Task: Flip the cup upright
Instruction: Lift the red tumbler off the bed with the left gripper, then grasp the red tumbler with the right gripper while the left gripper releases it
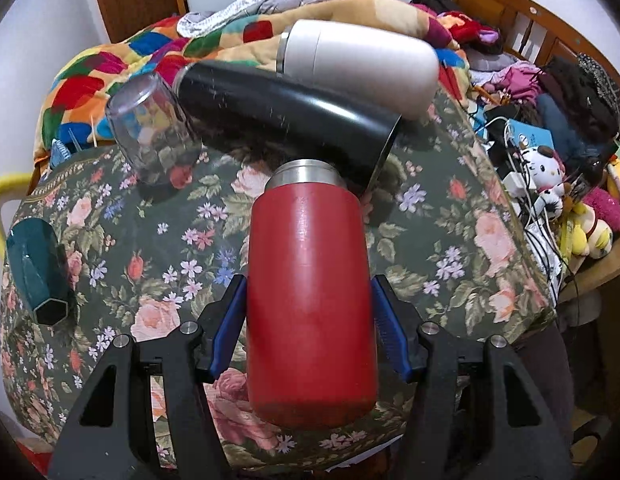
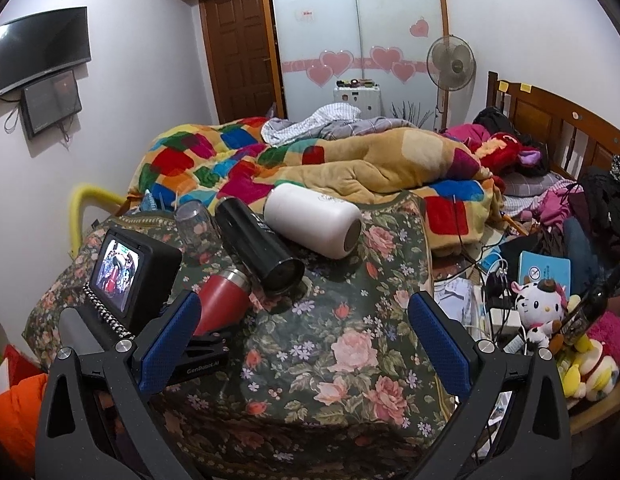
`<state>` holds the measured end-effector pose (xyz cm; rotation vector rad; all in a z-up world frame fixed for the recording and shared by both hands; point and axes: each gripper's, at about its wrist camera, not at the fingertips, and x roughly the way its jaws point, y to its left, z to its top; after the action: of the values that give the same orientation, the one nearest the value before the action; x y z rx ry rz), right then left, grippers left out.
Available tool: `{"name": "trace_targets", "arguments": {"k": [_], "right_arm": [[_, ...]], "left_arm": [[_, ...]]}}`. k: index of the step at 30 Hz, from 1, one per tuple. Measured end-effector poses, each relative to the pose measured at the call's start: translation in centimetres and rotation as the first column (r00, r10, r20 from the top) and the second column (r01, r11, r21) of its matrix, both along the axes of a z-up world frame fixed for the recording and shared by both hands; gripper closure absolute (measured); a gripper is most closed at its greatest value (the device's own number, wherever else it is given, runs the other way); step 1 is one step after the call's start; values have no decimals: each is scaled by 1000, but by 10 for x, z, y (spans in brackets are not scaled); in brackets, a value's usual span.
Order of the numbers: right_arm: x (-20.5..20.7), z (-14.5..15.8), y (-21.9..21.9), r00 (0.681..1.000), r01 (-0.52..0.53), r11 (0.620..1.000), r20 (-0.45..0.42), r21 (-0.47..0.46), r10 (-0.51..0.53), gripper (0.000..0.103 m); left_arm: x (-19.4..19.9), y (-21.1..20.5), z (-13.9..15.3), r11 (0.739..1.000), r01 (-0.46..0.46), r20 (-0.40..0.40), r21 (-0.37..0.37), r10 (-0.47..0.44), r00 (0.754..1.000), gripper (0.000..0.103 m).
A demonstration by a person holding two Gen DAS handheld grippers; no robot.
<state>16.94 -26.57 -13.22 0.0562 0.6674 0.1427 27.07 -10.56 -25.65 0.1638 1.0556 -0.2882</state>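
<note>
A red cup [image 1: 310, 300] with a steel rim lies on its side on the floral cloth [image 1: 449, 240], rim pointing away. My left gripper [image 1: 308, 320] is shut on its body, blue pads touching both sides. In the right wrist view the red cup [image 2: 224, 300] lies at lower left with the left gripper and its camera [image 2: 130, 276] around it. My right gripper [image 2: 304, 344] is open and empty above the cloth [image 2: 341, 344]. A black cup [image 1: 286, 120] and a white cup [image 1: 361, 68] lie on their sides behind the red one.
A clear glass [image 1: 154, 132] stands upside down at the far left. A teal hexagonal cup [image 1: 36, 272] lies at the left edge. A patchwork blanket [image 2: 270, 160] is heaped behind. Cables and plush toys [image 2: 545, 312] crowd the right side.
</note>
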Motion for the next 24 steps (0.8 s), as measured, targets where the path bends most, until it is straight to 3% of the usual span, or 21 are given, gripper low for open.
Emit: {"name": "trace_targets", "arguments": {"k": [10,12,14,19,24], "right_arm": [[10,-10,0,999,-2,1000,-51,17,3,0],[12,-12,1,998,-3,1000,-60,14,4,0],[14,-11,3,998,-4,1000,-64,11,4,0],[20,-8,11,998,-16,1000,-59,5,16,0],[38,-12,28,995,-61,998,-82,30,63,0]], "left_arm": [[-2,-6,-4,999,34,25,42,-35,999,41],[-2,-6,-4,998,46,14,45,-47,999,31],[-4,-5,0,998,57,16,35,-58,998,29],[-14,11,22,999,44,63,-7,-43,997,29],[-31,47,54,997,-24,141,-69,34,989,28]]}}
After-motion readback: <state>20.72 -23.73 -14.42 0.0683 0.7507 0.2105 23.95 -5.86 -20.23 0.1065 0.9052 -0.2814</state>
